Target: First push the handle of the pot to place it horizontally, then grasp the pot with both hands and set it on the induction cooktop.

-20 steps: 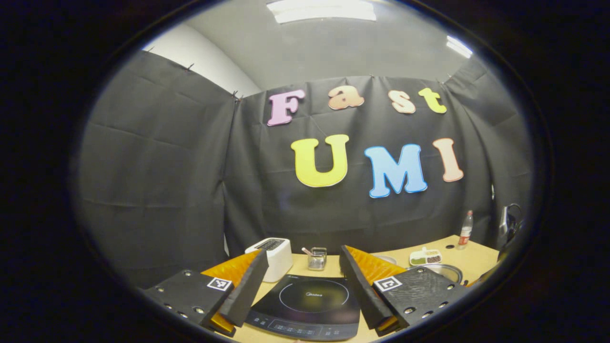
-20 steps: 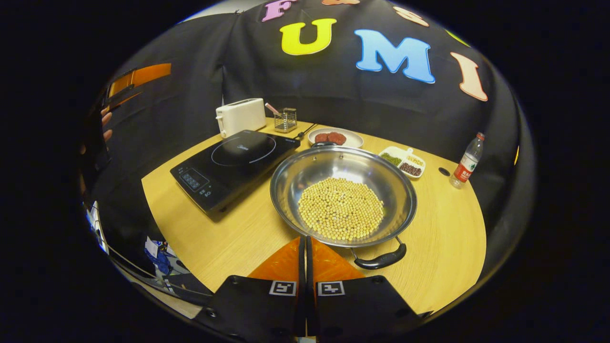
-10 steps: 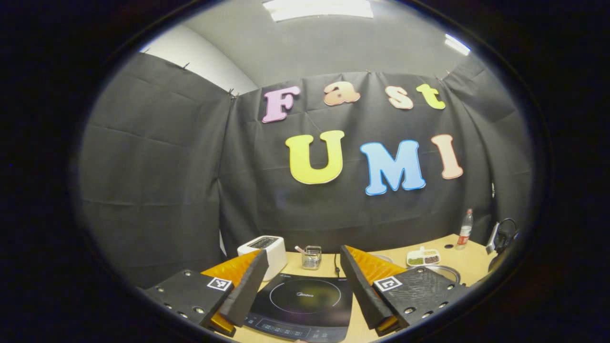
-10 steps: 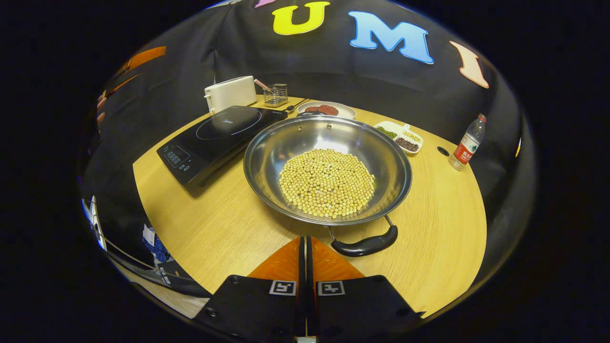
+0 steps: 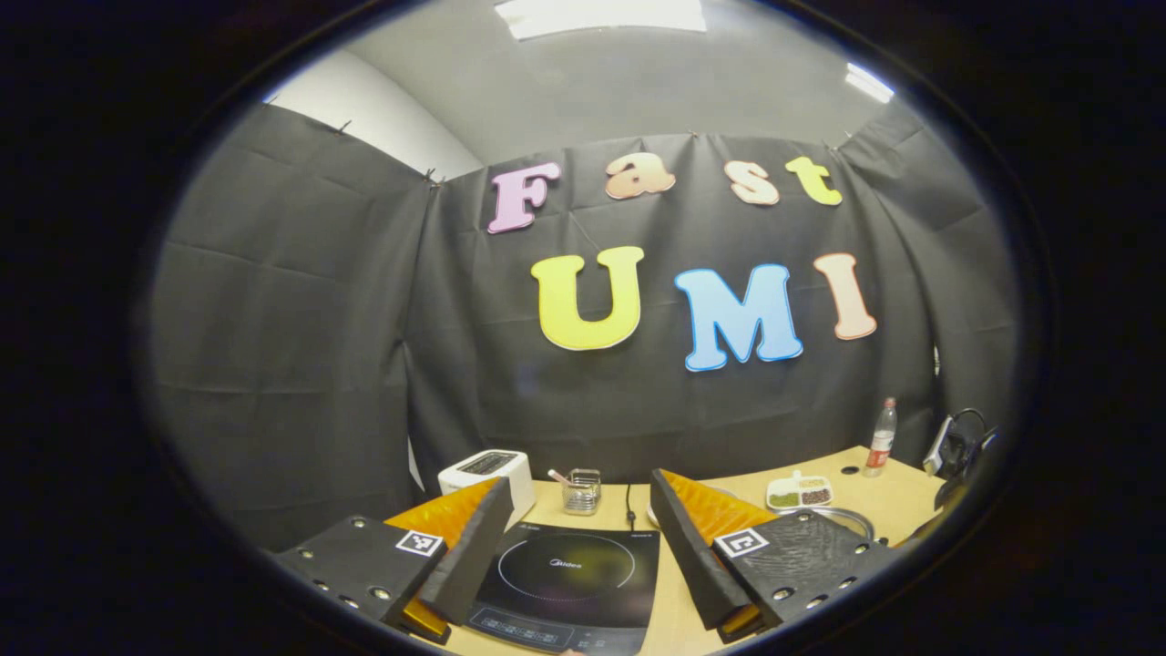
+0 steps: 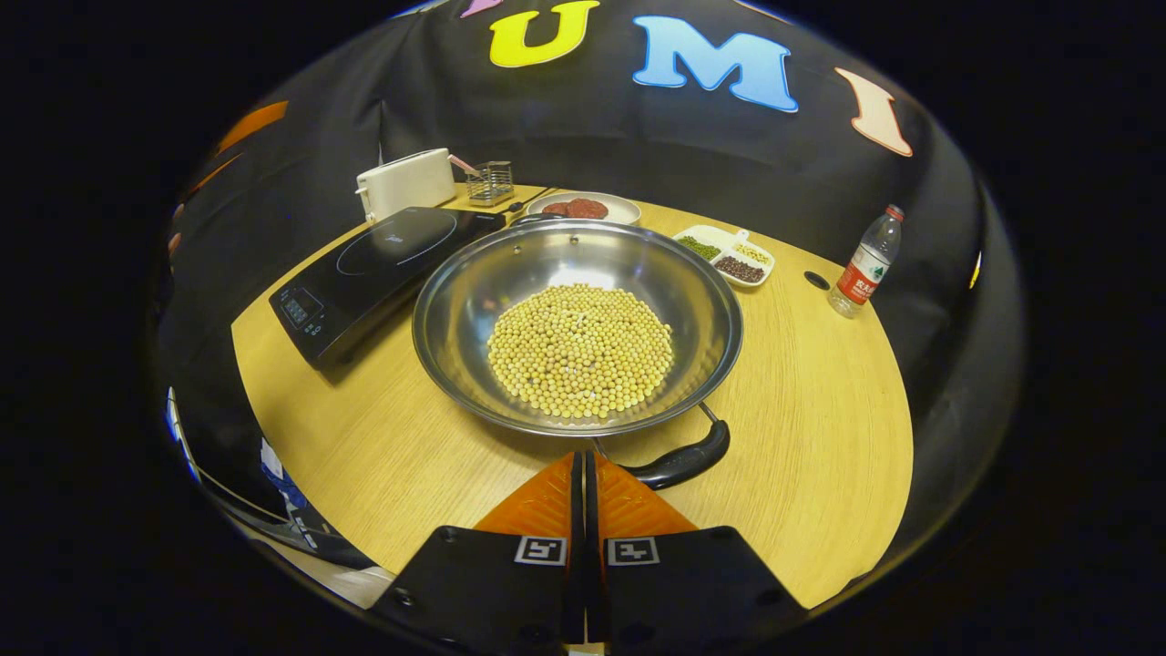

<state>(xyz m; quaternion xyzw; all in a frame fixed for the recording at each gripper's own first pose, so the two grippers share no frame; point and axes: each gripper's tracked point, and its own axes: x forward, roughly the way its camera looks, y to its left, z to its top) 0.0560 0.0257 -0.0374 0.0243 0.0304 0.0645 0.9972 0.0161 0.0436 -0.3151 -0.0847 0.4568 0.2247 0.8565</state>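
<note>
In the right gripper view, a wide steel pot (image 6: 460, 310) full of yellow beans (image 6: 580, 349) sits mid-table. Its near black handle (image 6: 681, 462) lies just right of my right gripper (image 6: 583, 458), which is shut with nothing between its fingers and almost touches the handle's left end. The black induction cooktop (image 6: 364, 269) lies left of the pot. In the left gripper view, my left gripper (image 5: 578, 487) stands open above the near edge of the cooktop (image 5: 565, 583), and the pot's rim (image 5: 852, 519) peeks out at the right.
Along the back of the wooden table (image 6: 811, 419) stand a white toaster (image 6: 405, 182), a wire holder (image 6: 490, 182), a plate of red food (image 6: 583, 208), a divided dish of beans (image 6: 726, 255) and a water bottle (image 6: 865, 264). The table edge curves close on the left.
The right gripper has closed in on the pot's near handle, now beside its tips. The left gripper has drifted, the cooktop sliding left in its view. Both keep their state.
</note>
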